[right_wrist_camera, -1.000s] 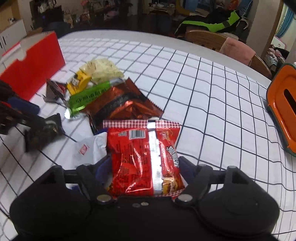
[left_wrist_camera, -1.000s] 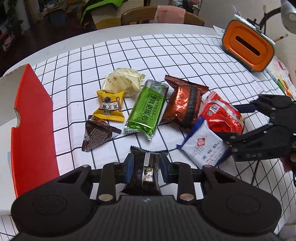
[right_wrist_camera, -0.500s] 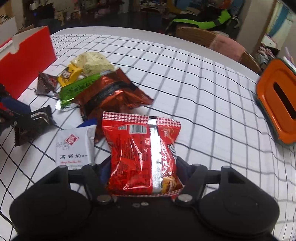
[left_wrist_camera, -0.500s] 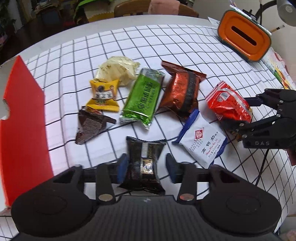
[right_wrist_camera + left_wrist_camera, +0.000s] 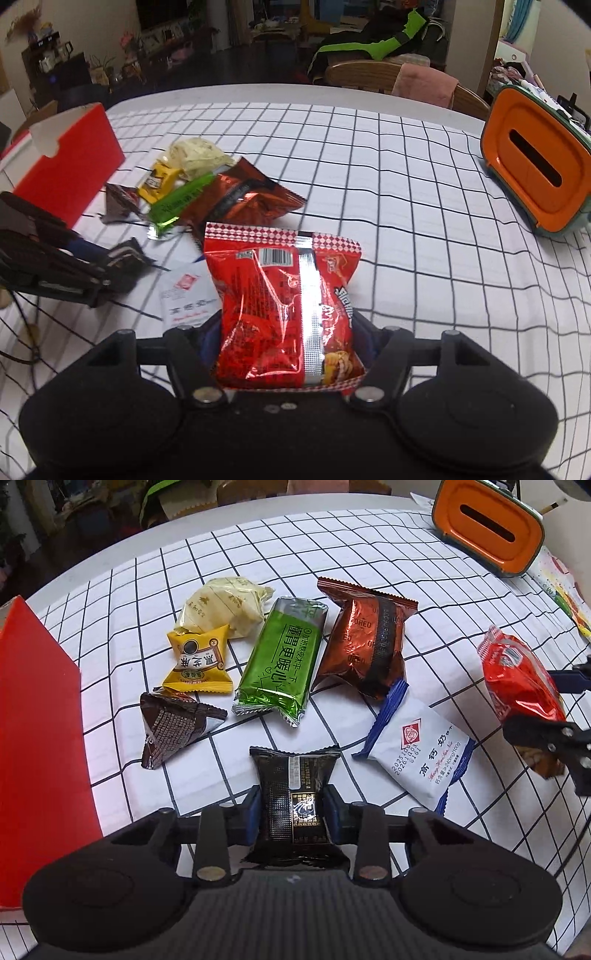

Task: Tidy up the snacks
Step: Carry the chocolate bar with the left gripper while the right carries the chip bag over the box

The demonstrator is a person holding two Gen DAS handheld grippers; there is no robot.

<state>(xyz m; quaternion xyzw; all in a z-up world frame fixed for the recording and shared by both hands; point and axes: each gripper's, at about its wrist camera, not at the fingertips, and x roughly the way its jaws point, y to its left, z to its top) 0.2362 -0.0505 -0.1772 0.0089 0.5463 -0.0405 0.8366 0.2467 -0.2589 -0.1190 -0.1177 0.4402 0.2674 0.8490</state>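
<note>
Below me, the checked table carries a green packet centrally, red box at nine o'clock, orange container at two.

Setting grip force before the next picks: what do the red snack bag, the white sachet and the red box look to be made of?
Red snack bag: thin glossy plastic film, judging by its sharp glare, crinkles and silver seam. White sachet: matte, smooth wrapper, probably plastic film, possibly paper-faced. Red box: looks like stiff cardboard, with flat matte walls and a white cut edge.

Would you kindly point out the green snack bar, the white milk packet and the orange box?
green snack bar (image 5: 281, 660), left wrist view, wrapper middle.
white milk packet (image 5: 417, 744), left wrist view, printed face.
orange box (image 5: 532, 162), right wrist view, orange front.
</note>
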